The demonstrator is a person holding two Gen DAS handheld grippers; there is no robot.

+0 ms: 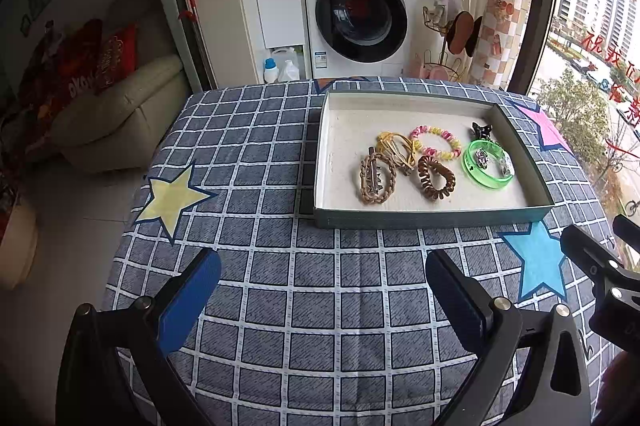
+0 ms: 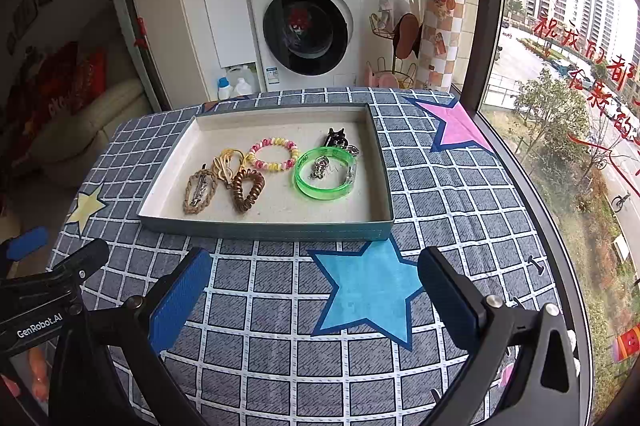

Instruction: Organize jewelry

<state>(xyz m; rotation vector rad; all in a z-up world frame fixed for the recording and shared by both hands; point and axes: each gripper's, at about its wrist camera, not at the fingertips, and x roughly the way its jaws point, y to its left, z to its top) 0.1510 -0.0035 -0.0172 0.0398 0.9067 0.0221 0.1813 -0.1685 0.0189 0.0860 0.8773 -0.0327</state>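
A shallow grey-green tray (image 1: pixel 432 218) (image 2: pixel 264 230) with a white lining lies on the checked tablecloth. In it lie a green bangle (image 1: pixel 486 170) (image 2: pixel 325 176) around a small silver piece, a pink-and-yellow bead bracelet (image 1: pixel 436 142) (image 2: pixel 274 154), a brown coil hair tie (image 1: pixel 436 178) (image 2: pixel 248 190), a tan braided band (image 1: pixel 376 178) (image 2: pixel 200 190), a yellow tie (image 1: pixel 396 146) (image 2: pixel 228 160) and a black claw clip (image 1: pixel 482 130) (image 2: pixel 336 138). My left gripper (image 1: pixel 322 290) is open and empty, in front of the tray. My right gripper (image 2: pixel 316 290) is open and empty, over a blue star.
The table (image 1: pixel 280 306) carries a blue checked cloth with yellow (image 1: pixel 172 198), blue (image 2: pixel 368 290) and pink (image 2: pixel 456 126) stars. A washing machine (image 1: pixel 360 14) stands behind it. A window (image 2: pixel 560 106) runs along the right edge. A sofa (image 1: pixel 120 114) is on the left.
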